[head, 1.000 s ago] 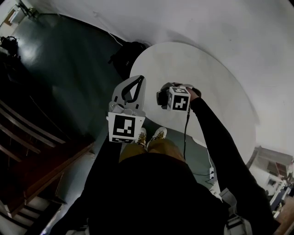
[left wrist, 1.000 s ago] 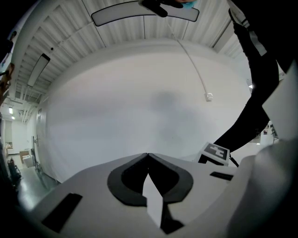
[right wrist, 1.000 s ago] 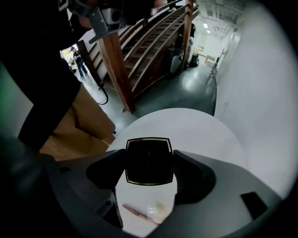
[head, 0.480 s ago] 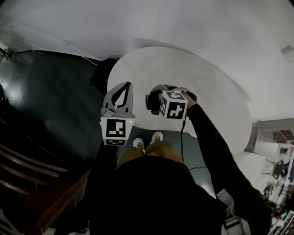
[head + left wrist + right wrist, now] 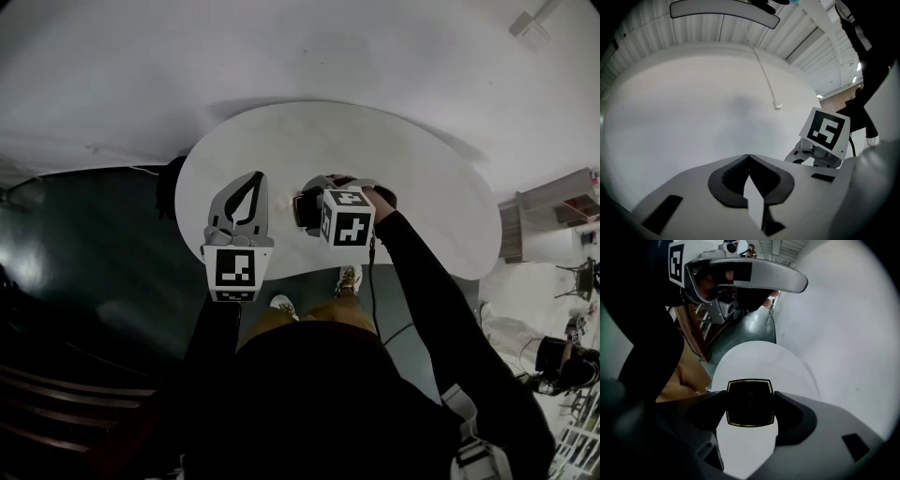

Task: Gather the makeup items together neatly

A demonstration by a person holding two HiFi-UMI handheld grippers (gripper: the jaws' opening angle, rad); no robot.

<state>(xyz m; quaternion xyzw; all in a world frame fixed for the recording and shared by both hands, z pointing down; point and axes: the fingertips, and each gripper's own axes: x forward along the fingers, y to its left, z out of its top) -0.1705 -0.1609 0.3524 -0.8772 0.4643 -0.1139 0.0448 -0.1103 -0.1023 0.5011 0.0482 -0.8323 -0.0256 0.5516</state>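
Note:
A black square makeup compact [image 5: 750, 402] with a gold rim is clamped between the jaws of my right gripper [image 5: 750, 405]. In the head view that gripper [image 5: 307, 202] hangs over the near edge of a round white table [image 5: 422, 187], and the compact [image 5: 304, 208] shows only as a dark shape at its tip. To its left, my left gripper [image 5: 251, 178] has its fingertips meeting and nothing between them. Seen from the left gripper view, its jaws [image 5: 749, 157] are pressed together and point at a bare white surface. No other makeup items are visible.
A black bag [image 5: 169, 183] lies on the dark floor by the table's left edge. The person's shoes [image 5: 349, 278] stand just below the table's near edge. A cable [image 5: 371, 281] hangs from the right gripper. Shelving and clutter [image 5: 562, 216] stand at the right.
The head view has swung, so the table now sits more to the middle and left. Both grippers keep the same posture over the table's near edge, the right one still holding the compact.

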